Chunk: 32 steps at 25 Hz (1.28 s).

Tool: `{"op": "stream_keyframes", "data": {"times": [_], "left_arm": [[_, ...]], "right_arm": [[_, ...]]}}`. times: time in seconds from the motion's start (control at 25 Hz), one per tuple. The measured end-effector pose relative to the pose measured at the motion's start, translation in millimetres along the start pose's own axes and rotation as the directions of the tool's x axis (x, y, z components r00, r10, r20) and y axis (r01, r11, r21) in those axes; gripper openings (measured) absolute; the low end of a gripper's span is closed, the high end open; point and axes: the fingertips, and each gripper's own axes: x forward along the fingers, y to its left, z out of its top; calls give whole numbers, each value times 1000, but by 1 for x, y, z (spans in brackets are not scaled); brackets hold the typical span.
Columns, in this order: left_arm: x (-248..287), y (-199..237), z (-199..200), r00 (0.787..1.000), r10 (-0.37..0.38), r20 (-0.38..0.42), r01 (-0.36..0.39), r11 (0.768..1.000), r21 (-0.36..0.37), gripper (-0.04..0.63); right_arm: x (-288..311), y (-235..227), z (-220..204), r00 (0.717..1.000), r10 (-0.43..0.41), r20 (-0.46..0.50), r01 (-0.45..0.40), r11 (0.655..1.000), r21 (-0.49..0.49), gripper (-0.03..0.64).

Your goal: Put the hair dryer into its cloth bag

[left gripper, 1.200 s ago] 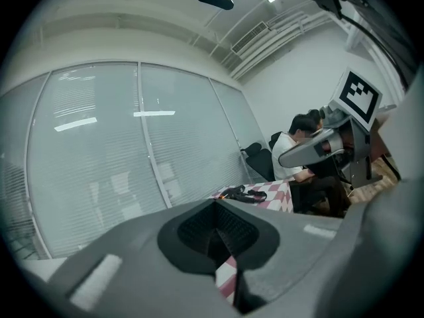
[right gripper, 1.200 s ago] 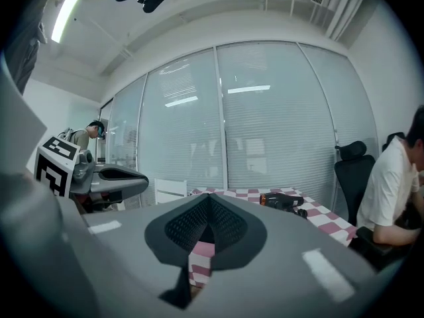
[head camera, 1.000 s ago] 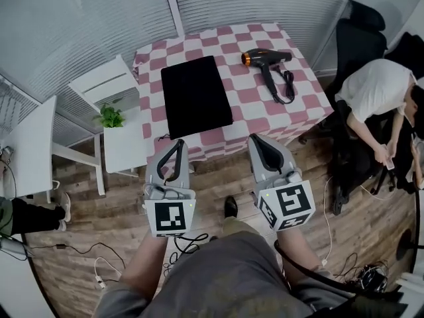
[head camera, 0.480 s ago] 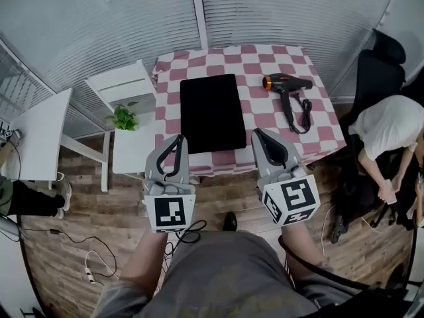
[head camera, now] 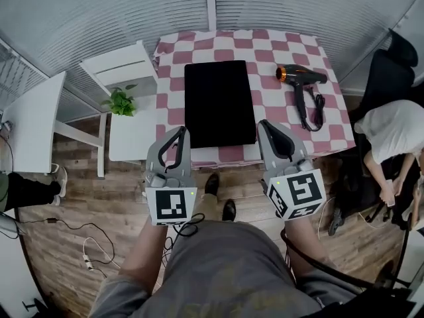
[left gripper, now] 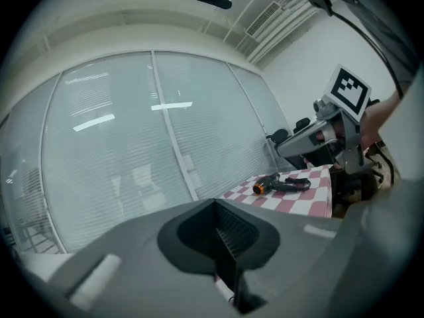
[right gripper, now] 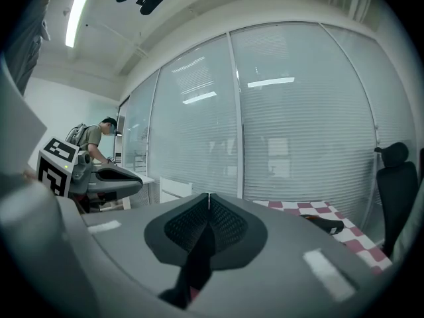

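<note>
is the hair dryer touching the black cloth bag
Apart. The head view shows a strip of checked tablecloth between the hair dryer and the black cloth bag.

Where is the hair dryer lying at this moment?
In the head view, the hair dryer lies on the right side of the checkered table, just right of the black cloth bag, with its cord beside it.

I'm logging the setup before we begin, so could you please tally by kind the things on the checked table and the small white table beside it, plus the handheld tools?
Black cloth bag: 1
Hair dryer: 1
Potted plant: 1
Handheld tools: 2, the left tool and the right tool, both shut with nothing in them
Total: 5
</note>
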Motion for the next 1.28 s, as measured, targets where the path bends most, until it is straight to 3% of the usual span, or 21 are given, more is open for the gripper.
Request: {"op": "stream_keyframes", "data": {"times": [0.2, 0.44, 0.56, 0.72, 0.88, 1.08, 1.28], "left_arm": [[16, 0, -31, 998, -61, -11, 61, 998, 0, 2], [27, -22, -87, 986, -148, -81, 148, 989, -11, 2], [30, -42, -117, 965, -225, -133, 228, 974, 7, 15], [26, -57, -149, 927, -317, -198, 327, 945, 17, 113], [26, -62, -173, 913, -331, -240, 349, 936, 35, 141], [24, -69, -186, 887, -373, -272, 410, 908, 89, 141], [31, -71, -194, 876, -379, -299, 427, 897, 116, 141]], "right_arm": [[19, -2, -14, 1000, -4, -30, 4, 1000, 5, 29], [26, -4, -61, 996, -5, -94, 11, 998, 57, 31], [28, -1, -89, 990, 5, -139, 9, 995, 97, 31], [28, 7, -115, 984, 22, -179, 5, 989, 149, 31], [31, 12, -133, 981, 35, -190, -1, 984, 176, 29], [31, 19, -143, 977, 46, -210, -4, 981, 195, 29], [29, 15, -150, 974, 41, -225, 5, 980, 200, 28]]}}
